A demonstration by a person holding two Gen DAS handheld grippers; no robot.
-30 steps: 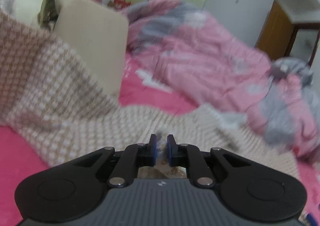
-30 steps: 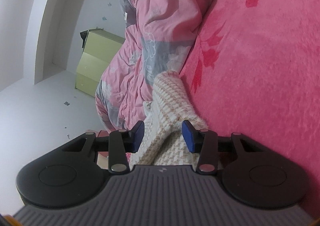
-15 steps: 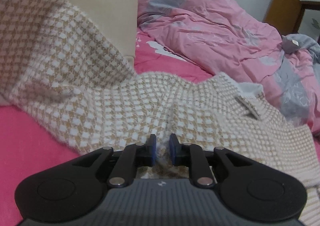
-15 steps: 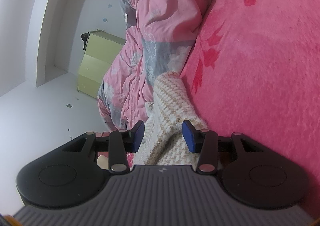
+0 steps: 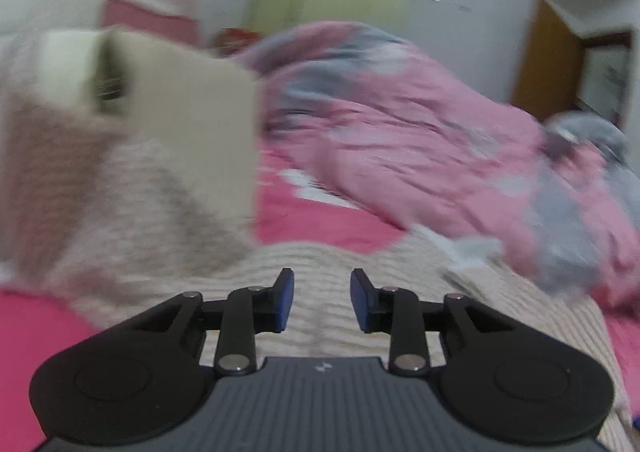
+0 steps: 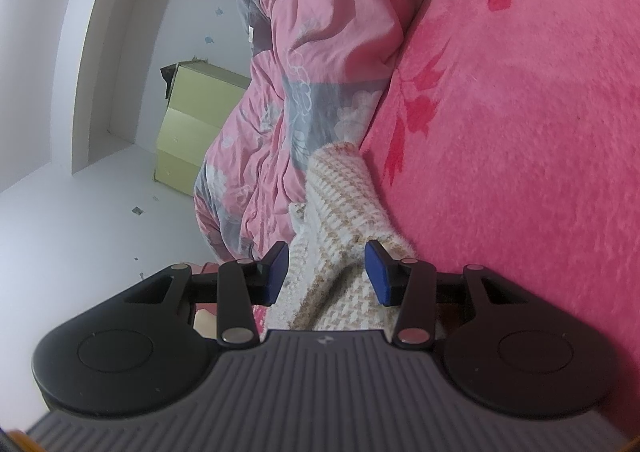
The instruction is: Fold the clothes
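A cream and tan houndstooth sweater [image 5: 320, 256] lies spread on the pink bed sheet [image 5: 312, 220], blurred by motion in the left wrist view. My left gripper [image 5: 322, 300] hovers just over it; its jaws are opening and no cloth is pinched between the blue pads. In the right wrist view, which is rolled on its side, a bunched fold of the same sweater [image 6: 340, 188] runs between the pads. My right gripper [image 6: 326, 272] is shut on that thick fold, beside the sheet [image 6: 520, 172].
A cream pillow [image 5: 192, 124] stands behind the sweater on the left. A crumpled pink and grey duvet [image 5: 400, 124] fills the far right of the bed, also the duvet [image 6: 320, 52] beyond the right gripper. A green wardrobe [image 5: 340, 0] and a brown door [image 5: 548, 64] line the wall.
The left jaws, pinched on sweater cloth before, have parted and let it go, and the left gripper has lifted and swung. The right gripper and its fold have not moved.
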